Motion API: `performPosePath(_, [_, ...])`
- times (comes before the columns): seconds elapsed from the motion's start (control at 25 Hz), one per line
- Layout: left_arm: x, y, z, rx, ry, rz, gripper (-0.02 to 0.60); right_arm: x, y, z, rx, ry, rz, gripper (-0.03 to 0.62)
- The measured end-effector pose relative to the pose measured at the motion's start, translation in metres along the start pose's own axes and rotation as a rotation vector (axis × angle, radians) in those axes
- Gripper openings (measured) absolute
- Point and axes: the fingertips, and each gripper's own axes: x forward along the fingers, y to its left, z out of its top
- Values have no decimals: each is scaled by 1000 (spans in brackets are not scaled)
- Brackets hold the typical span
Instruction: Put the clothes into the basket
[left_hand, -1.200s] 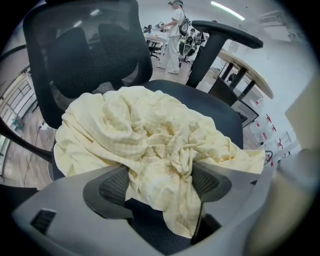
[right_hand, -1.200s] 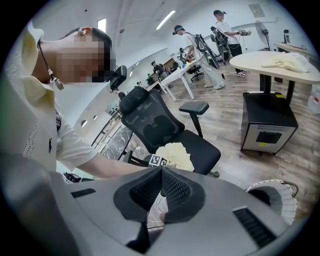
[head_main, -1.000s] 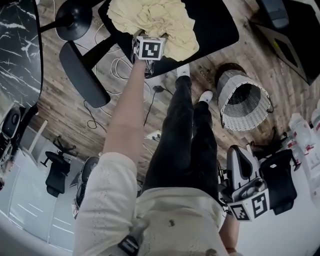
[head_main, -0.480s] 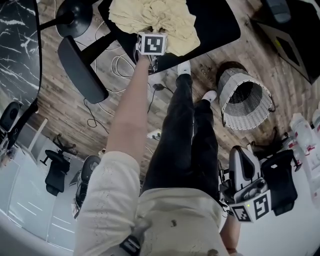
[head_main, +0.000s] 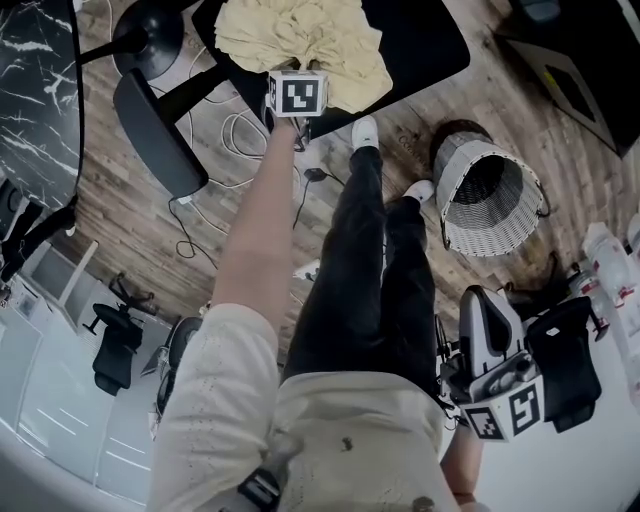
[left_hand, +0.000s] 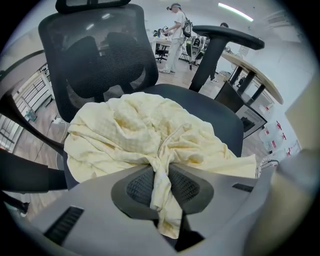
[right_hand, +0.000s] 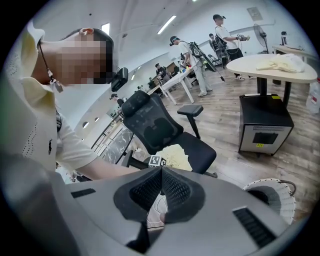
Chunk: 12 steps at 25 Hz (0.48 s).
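A pale yellow cloth (head_main: 300, 35) lies crumpled on the seat of a black office chair (head_main: 420, 45). My left gripper (head_main: 305, 72) points steeply down at its near edge. Its jaws have just been closing, and in the left gripper view the left gripper (left_hand: 161, 172) is shut on a bunched fold of the cloth (left_hand: 140, 130). A white wire basket (head_main: 490, 195) stands on the wood floor right of the person's feet. My right gripper (head_main: 487, 320) hangs low at the right, shut and empty. The right gripper view shows the right gripper (right_hand: 161, 172), basket (right_hand: 272, 197) and chair (right_hand: 150, 122).
Cables (head_main: 240, 130) trail over the floor under the chair, whose armrest (head_main: 150, 120) juts left. A black case (head_main: 565, 360) and bottles (head_main: 605, 260) sit by the right gripper. A dark cabinet (right_hand: 265, 122) stands beyond the basket; people stand further back.
The left gripper's jaws have closed on the cloth, whose folds are now drawn together toward them. The right gripper has shifted only a little.
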Motion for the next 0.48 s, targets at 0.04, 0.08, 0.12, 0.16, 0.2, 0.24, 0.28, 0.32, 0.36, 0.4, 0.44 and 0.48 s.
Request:
performPosePath(0.04, [-3,-4,-2,-1,-2,4,97,-4,0,1,-2,-7,0,8])
performPosePath(0.08, [-7,-9,-5,-2,-4,6,97,-7,0,2,-5,-14,0,8])
performPosePath(0.12, [-11,-13,-8,-5,-8,8,97,-11,0,3,-8,-21,1,8])
performPosePath(0.16, [-16,-18,-11,-11,-14,7,97,-15,1,4,-12,-29,3,8])
performPosePath(0.2, [-20,-23,-14,-20,-20,4,97,-20,2,6,-15,-35,4,8])
performPosePath(0.24, [-25,-28,-17,-31,-26,-1,97,-24,3,7,-18,-41,6,8])
performPosePath(0.28, [-31,-33,-19,-42,-32,-5,97,-29,3,9,-22,-47,7,8])
performPosePath(0.32, [-37,-39,-21,-53,-37,-11,97,-35,4,10,-25,-52,9,8])
performPosePath(0.36, [-45,-46,-23,-64,-39,-18,95,-40,5,11,-29,-58,10,8])
performPosePath(0.4, [-52,-53,-26,-74,-39,-27,96,-45,7,13,-35,-65,12,8])
performPosePath(0.44, [-59,-59,-28,-80,-40,-34,95,-50,9,14,-43,-72,15,8])
performPosePath(0.48, [-65,-64,-30,-82,-42,-39,95,-55,11,16,-50,-80,17,8])
